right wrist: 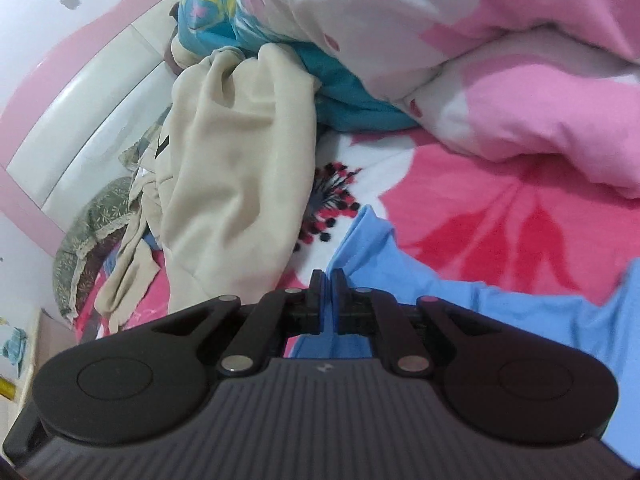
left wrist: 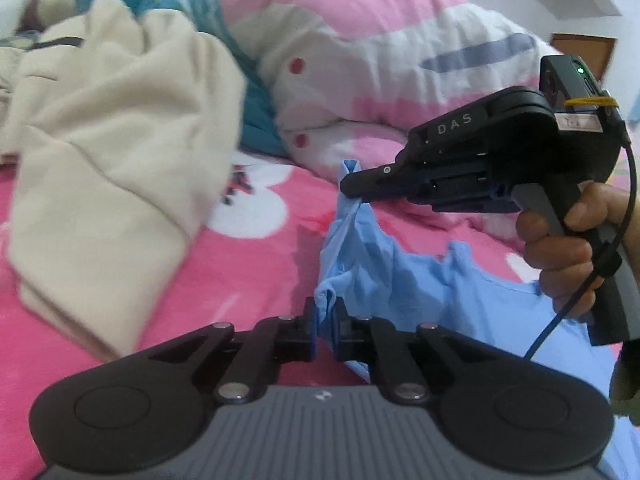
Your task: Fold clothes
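A light blue garment [left wrist: 404, 268] lies on the pink flowered bedsheet [left wrist: 256, 272]. My left gripper [left wrist: 327, 312] is shut on a bunched edge of it near the bottom centre of the left wrist view. A hand holds my right gripper [left wrist: 352, 188] higher up; it is shut on another part of the same edge, so the cloth stretches between the two. In the right wrist view the right gripper [right wrist: 329, 284] pinches the blue garment [right wrist: 500, 312], which spreads away to the right.
A cream garment [left wrist: 112, 160] is heaped on the left, also the cream garment [right wrist: 232, 168] in the right wrist view. A pink and white duvet [left wrist: 380, 52] and teal bedding [right wrist: 352, 92] pile up behind. A white and pink headboard [right wrist: 80, 96] stands at left.
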